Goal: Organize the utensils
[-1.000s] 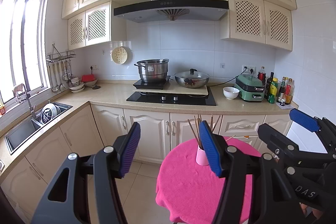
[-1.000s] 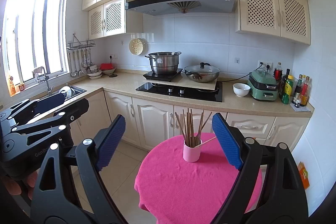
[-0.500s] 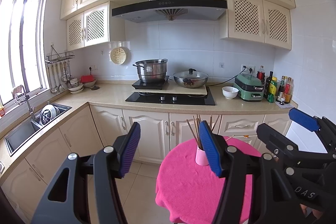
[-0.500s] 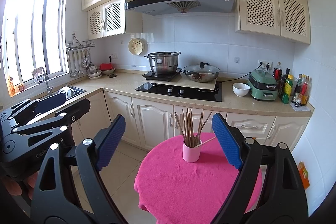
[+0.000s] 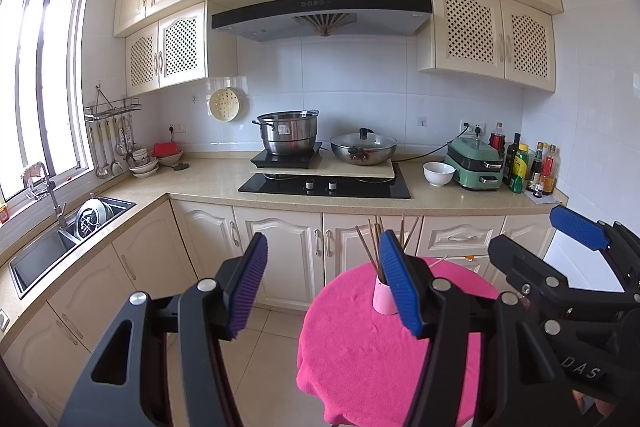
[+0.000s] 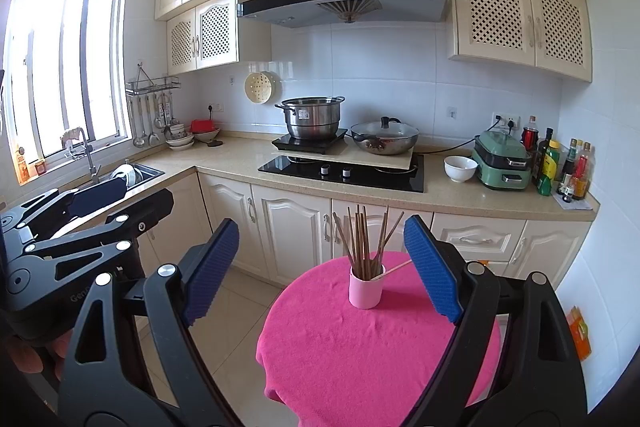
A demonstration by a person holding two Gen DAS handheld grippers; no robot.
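Observation:
A pink cup (image 6: 365,289) stands upright on a round table with a pink cloth (image 6: 376,347). It holds several dark wooden chopsticks (image 6: 362,243) standing up, and one pale stick (image 6: 394,269) leans out to the right. In the left wrist view the cup (image 5: 382,297) is partly hidden behind a blue pad. My right gripper (image 6: 322,271) is open and empty, held back from the cup. My left gripper (image 5: 324,287) is open and empty, off to the left of the table. Each gripper shows at the edge of the other's view.
Cream cabinets and a counter run behind the table, with a hob (image 6: 342,171), steel pot (image 6: 314,117), lidded wok (image 6: 384,139), white bowl (image 6: 460,169), green cooker (image 6: 502,161) and bottles. A sink (image 6: 128,175) with dishes is at left. Tiled floor lies left of the table.
Almost nothing has moved. Both grippers stay open, with only a very slight shift of the views.

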